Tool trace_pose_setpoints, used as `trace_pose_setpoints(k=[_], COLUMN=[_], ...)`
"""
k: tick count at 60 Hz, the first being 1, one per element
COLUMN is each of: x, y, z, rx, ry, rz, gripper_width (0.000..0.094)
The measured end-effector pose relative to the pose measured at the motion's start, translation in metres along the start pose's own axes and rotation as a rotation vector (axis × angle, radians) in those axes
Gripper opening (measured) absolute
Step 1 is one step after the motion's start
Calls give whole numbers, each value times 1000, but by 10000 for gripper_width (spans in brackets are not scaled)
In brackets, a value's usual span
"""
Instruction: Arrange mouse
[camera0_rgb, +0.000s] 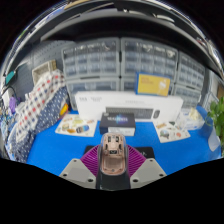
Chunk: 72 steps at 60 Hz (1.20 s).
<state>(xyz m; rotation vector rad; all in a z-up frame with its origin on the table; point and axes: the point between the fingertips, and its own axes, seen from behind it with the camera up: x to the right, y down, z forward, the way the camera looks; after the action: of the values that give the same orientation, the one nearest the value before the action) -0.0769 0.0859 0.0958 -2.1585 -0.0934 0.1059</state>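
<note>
At the bottom centre of the frame, the gripper (113, 163) has its two fingers clamped on a brownish mouse (113, 150), the purple pads pressing its sides. Beyond it, in the middle of the frame, lies a blue table (60, 148) with a black box (117, 122) and a long white box (125, 103). Storage drawers (120, 62) fill the upper part.
</note>
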Motion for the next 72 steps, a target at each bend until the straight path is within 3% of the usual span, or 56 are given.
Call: trace_pose_setpoints(k=[17, 38, 46, 54, 72], x=[24, 23, 5, 4, -10], y=[101, 102, 102, 87, 32], z=[32, 35, 29, -2, -135], rx=[-169, -111, -143, -139, -27], ry=[-13, 32, -15, 19, 68], rz=[38, 36, 71, 22, -14], gripper_width=[347, 472, 853, 855, 863])
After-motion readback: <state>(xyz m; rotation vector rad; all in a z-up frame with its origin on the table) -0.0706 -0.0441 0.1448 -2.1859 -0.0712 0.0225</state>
